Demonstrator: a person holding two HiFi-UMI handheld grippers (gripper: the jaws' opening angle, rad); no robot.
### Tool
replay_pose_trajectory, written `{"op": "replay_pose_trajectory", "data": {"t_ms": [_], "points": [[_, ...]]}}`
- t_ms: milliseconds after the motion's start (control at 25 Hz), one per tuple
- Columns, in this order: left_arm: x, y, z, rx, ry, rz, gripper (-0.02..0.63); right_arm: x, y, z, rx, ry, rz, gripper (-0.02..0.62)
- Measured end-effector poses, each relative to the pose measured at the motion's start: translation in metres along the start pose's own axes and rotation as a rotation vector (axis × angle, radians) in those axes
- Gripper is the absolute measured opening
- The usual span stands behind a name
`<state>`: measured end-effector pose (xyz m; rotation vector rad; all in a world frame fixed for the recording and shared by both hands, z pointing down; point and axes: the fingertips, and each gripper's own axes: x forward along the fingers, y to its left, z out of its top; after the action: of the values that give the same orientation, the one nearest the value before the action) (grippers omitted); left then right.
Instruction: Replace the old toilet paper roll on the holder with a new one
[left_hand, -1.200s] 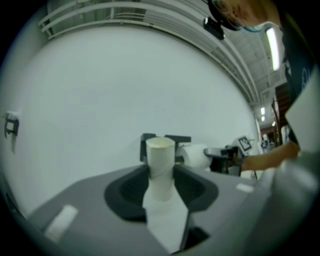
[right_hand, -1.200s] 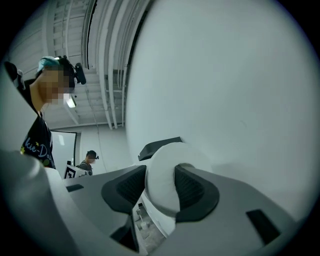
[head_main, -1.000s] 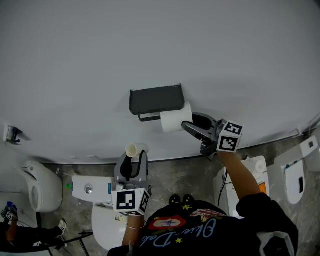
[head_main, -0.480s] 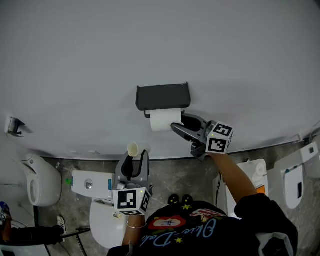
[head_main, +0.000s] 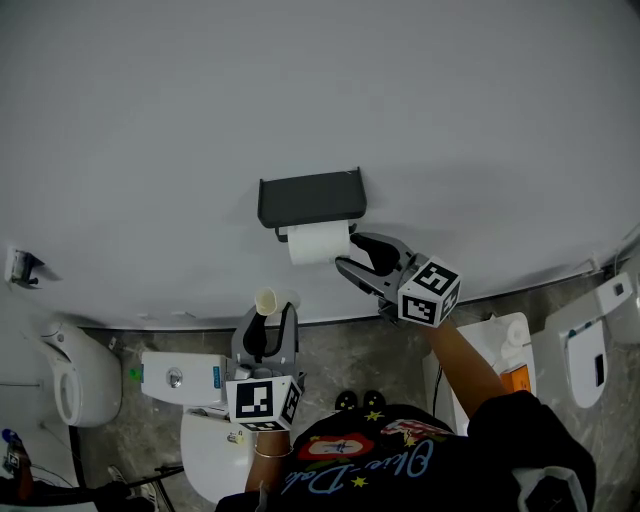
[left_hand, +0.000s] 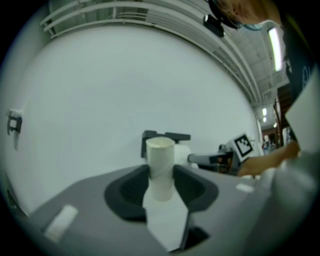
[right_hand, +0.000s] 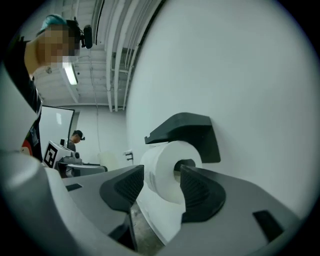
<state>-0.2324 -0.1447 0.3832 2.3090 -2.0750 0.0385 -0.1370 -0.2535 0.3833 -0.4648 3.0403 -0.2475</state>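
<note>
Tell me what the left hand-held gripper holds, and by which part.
An empty pale cardboard tube, clamped by its lower half; the upper end stands free.

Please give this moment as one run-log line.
left gripper: shut on beige cardboard tube | right gripper: fingers just opened, not pressing white toilet paper roll between them | roll: on black wall holder

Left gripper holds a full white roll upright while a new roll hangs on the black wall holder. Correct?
Not quite. The left gripper holds an empty cardboard tube, not a full roll, as the left gripper view shows. A new roll does hang on the black wall holder.
</note>
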Motion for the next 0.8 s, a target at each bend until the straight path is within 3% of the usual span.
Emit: {"op": "replay_pose_trajectory", "data": {"t_ms": [120, 240, 280, 320, 360, 560, 800], "points": [[0.004, -0.003, -0.004, 0.002, 0.012, -0.012, 0.155, -0.02, -0.001, 0.008, -0.031, -0.062, -0.079, 0.207], [0.007, -0.005, -0.009, 0.001, 0.025, -0.022, 0.155, -0.037, 0.008, 0.008, -0.092, -0.054, -0.129, 0.205], [0.009, -0.005, -0.01, 0.0, 0.028, -0.026, 0.155, -0.042, 0.011, 0.007, -0.118, -0.042, -0.15, 0.178], [0.01, -0.007, -0.011, -0.002, 0.03, -0.03, 0.155, -0.046, 0.013, 0.007, -0.138, -0.036, -0.17, 0.052], [0.011, -0.008, -0.011, -0.004, 0.031, -0.035, 0.155, -0.051, 0.014, 0.006, -0.141, -0.037, -0.184, 0.022], [0.017, -0.014, -0.012, 0.003, 0.037, -0.057, 0.155, -0.068, 0.016, -0.003, -0.04, -0.055, -0.214, 0.014], [0.021, -0.019, -0.013, 0.009, 0.045, -0.076, 0.155, -0.075, 0.017, -0.007, -0.052, -0.015, -0.246, 0.014]]}}
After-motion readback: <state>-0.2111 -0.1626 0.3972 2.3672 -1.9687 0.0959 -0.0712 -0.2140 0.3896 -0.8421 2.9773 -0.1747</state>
